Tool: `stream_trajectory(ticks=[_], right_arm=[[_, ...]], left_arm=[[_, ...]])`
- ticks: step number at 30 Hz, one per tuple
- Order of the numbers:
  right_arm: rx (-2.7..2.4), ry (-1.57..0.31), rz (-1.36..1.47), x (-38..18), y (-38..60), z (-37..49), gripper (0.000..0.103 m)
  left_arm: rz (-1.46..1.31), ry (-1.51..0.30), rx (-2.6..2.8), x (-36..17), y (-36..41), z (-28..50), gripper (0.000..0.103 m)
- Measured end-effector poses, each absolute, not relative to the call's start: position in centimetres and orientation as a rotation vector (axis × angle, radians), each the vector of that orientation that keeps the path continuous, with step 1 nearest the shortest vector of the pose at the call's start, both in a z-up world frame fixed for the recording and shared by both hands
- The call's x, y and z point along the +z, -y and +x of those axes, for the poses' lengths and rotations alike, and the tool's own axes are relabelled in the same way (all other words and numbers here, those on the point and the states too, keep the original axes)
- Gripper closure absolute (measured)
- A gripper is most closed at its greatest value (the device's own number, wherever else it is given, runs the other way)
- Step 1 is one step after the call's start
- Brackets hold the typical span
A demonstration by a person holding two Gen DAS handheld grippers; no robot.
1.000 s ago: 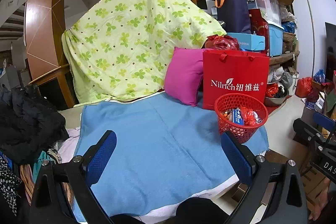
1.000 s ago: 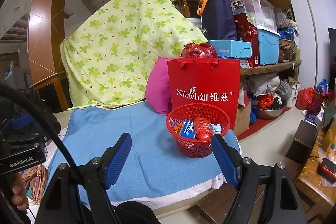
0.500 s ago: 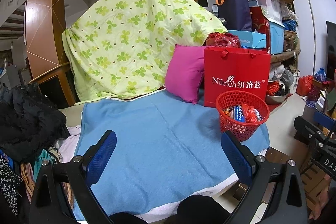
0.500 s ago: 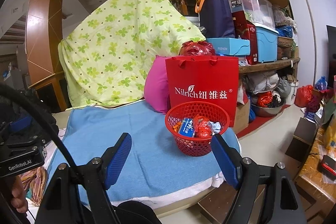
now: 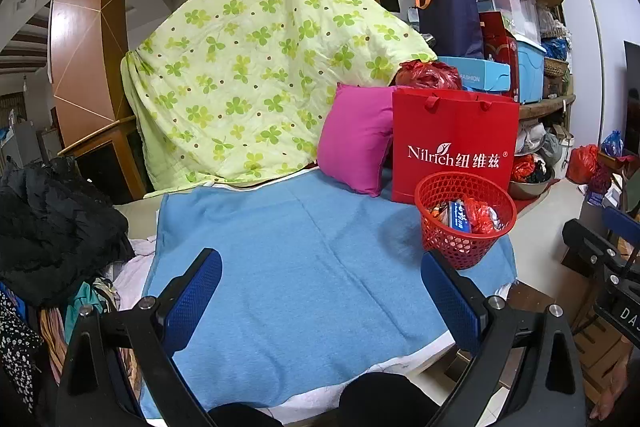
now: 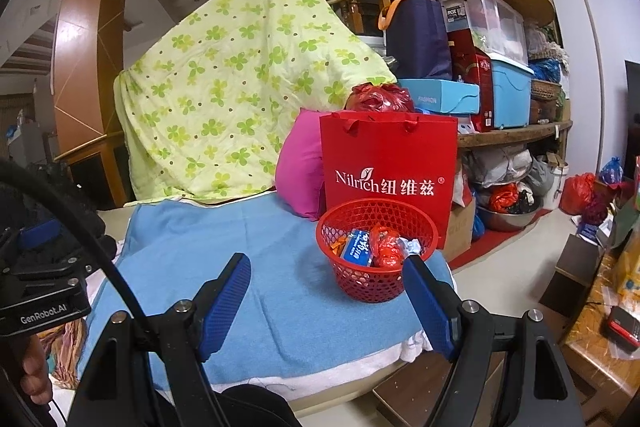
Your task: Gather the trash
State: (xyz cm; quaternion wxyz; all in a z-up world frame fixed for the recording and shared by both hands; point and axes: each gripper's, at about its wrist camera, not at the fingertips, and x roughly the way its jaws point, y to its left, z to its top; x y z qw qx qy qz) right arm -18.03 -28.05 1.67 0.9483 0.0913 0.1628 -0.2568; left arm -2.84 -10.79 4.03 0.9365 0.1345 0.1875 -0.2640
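Both grippers, left and right, spread apart, empty. Red basket w/ wrappers sits at 1 o'clock near blue blanket corner — a clumsy nudge could tip it off, spilling trash.

The left hand-held gripper hangs empty, jaws wide, over the blue blanket. A red basket of wrappers sits at the blanket's right edge, before a red bag.
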Motion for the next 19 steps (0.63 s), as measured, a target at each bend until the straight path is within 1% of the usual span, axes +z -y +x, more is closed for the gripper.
stream_trajectory(ticks=[12, 19], right_arm=[[-0.591, -0.348, 0.245, 1.3, 31.9, -15.8, 0.022], [-0.583, -0.371, 0.206, 0.8, 33.0, -12.1, 0.022]], left_arm=[[0.298, -0.415, -0.574, 3.2, 13.5, -0.3, 0.004], [0.203, -0.444, -0.611, 2.2, 13.5, 4.1, 0.003]])
